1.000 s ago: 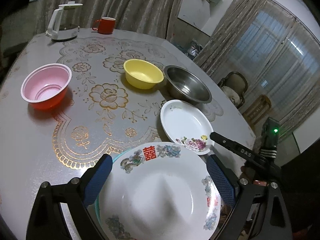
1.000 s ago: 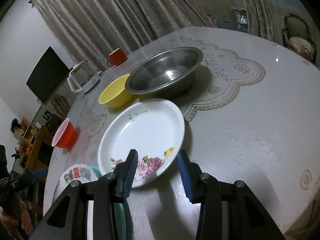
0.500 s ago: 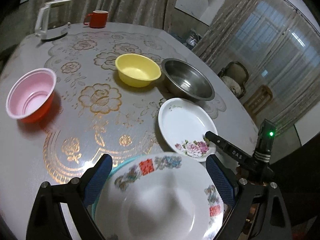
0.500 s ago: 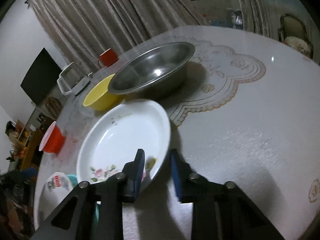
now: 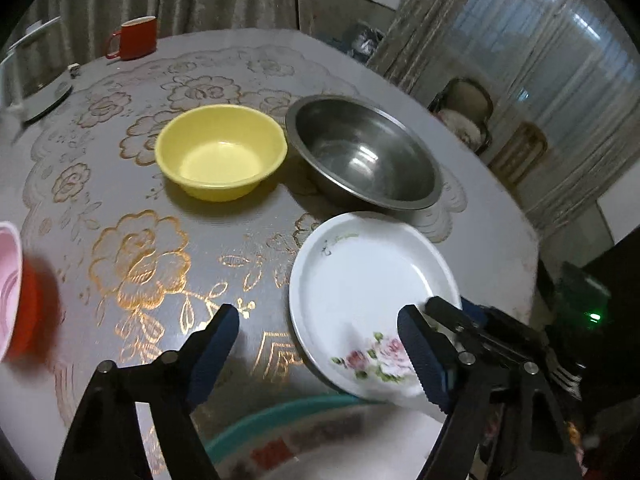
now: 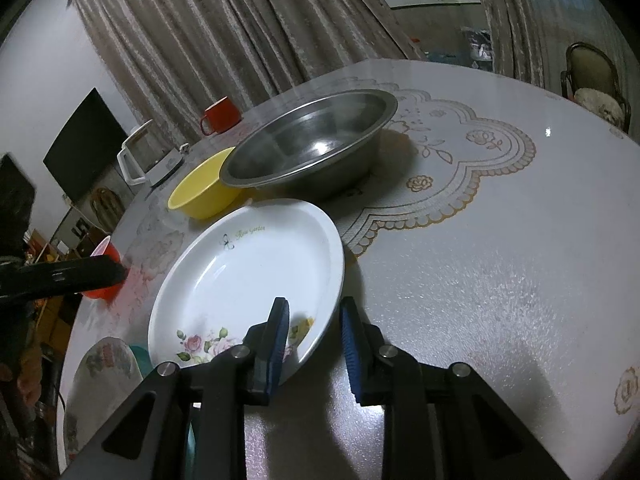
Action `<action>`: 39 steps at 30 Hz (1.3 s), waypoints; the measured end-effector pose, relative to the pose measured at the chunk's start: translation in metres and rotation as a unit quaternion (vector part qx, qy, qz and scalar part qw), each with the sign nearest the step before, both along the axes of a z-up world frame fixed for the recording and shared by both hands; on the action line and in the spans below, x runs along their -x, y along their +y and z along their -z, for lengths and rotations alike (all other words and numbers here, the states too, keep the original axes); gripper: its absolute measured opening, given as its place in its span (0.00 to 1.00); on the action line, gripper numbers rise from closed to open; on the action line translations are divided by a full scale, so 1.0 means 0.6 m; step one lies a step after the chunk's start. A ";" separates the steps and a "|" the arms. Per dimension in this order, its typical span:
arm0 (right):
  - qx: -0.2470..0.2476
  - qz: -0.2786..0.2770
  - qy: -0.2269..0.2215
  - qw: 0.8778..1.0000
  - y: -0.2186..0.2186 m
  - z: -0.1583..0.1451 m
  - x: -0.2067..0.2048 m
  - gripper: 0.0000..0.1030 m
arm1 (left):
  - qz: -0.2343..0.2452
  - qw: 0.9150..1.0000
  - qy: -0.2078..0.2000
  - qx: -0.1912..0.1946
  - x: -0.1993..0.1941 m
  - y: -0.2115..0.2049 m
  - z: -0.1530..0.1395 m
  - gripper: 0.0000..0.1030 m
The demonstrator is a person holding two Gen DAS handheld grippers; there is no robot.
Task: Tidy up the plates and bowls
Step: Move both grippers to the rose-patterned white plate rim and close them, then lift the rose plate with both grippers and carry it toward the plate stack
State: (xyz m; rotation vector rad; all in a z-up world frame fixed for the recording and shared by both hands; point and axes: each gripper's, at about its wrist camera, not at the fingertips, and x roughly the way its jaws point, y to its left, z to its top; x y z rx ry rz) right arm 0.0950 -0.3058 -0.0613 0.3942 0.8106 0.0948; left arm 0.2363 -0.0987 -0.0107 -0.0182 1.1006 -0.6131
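Observation:
A white plate with a rose print (image 6: pixel 248 272) lies near the table's edge, its near side tipped up. My right gripper (image 6: pixel 314 336) is shut on its near rim, one pad inside the plate and one under the edge. My left gripper (image 5: pixel 318 346) hovers just left of this rose plate (image 5: pixel 368 276) with its jaws closing; the pads press on nothing. Below it, a patterned plate (image 5: pixel 304 448) rests on a teal plate (image 5: pixel 260 416). Beyond stand a yellow bowl (image 5: pixel 220 152) and a steel bowl (image 5: pixel 364 160). A pink-lined red bowl (image 5: pixel 8 288) sits far left.
A red mug (image 5: pixel 136 38) and a white kettle (image 5: pixel 36 84) stand at the table's far side. The table (image 6: pixel 480 280) drops off close behind the rose plate on the right. Chairs (image 5: pixel 464 116) stand beyond it by the curtains.
My left gripper left the patterned plate, moved forward toward the rose plate, and its jaws narrowed. My right gripper closed on the rose plate's rim and the plate's near side rose.

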 end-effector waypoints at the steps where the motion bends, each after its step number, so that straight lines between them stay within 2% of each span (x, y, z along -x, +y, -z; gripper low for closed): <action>1: 0.000 0.000 -0.001 1.000 0.000 0.000 0.000 0.24 | 0.000 1.000 0.003 0.000 -0.005 -0.001 0.005 0.78; 5: -0.005 -0.001 -0.003 1.000 -0.003 0.001 0.000 0.24 | -0.008 1.000 0.021 0.009 -0.019 -0.007 0.026 0.79; 10: -0.002 -0.001 -0.003 1.000 -0.003 0.001 0.001 0.24 | 0.005 0.999 0.030 -0.014 -0.029 -0.025 0.045 0.78; 12: 0.000 -0.001 -0.002 1.000 -0.002 0.000 0.001 0.24 | 0.020 0.999 0.030 -0.030 -0.030 -0.036 0.050 0.75; 14: 0.001 -0.002 -0.002 1.000 -0.001 -0.001 0.001 0.26 | 0.037 0.998 0.025 -0.052 -0.026 -0.046 0.055 0.51; 15: 0.002 -0.003 -0.003 1.000 0.000 -0.001 0.001 0.27 | 0.044 0.997 0.022 -0.060 -0.026 -0.051 0.057 0.48; 24: 0.001 -0.005 -0.004 1.000 0.002 -0.002 -0.001 0.28 | 0.091 0.992 0.003 -0.084 -0.026 -0.070 0.056 0.48; 28: -0.004 -0.005 -0.005 1.000 -0.002 0.000 0.000 0.28 | 0.103 0.992 0.000 -0.078 -0.015 -0.091 0.060 0.48; 30: -0.005 -0.005 -0.005 1.000 -0.002 0.000 0.001 0.28 | 0.108 0.990 -0.014 -0.094 -0.005 -0.102 0.059 0.48; 33: -0.009 -0.001 -0.006 1.000 -0.006 0.001 0.002 0.23 | 0.116 0.986 -0.031 -0.112 0.008 -0.122 0.060 0.48; 35: -0.026 0.009 -0.008 1.000 -0.017 0.003 0.007 0.19 | 0.122 0.986 -0.031 -0.106 0.013 -0.130 0.060 0.48; 39: -0.041 0.035 -0.012 0.999 -0.033 0.004 0.020 0.18 | 0.141 0.983 -0.038 -0.114 0.024 -0.149 0.064 0.49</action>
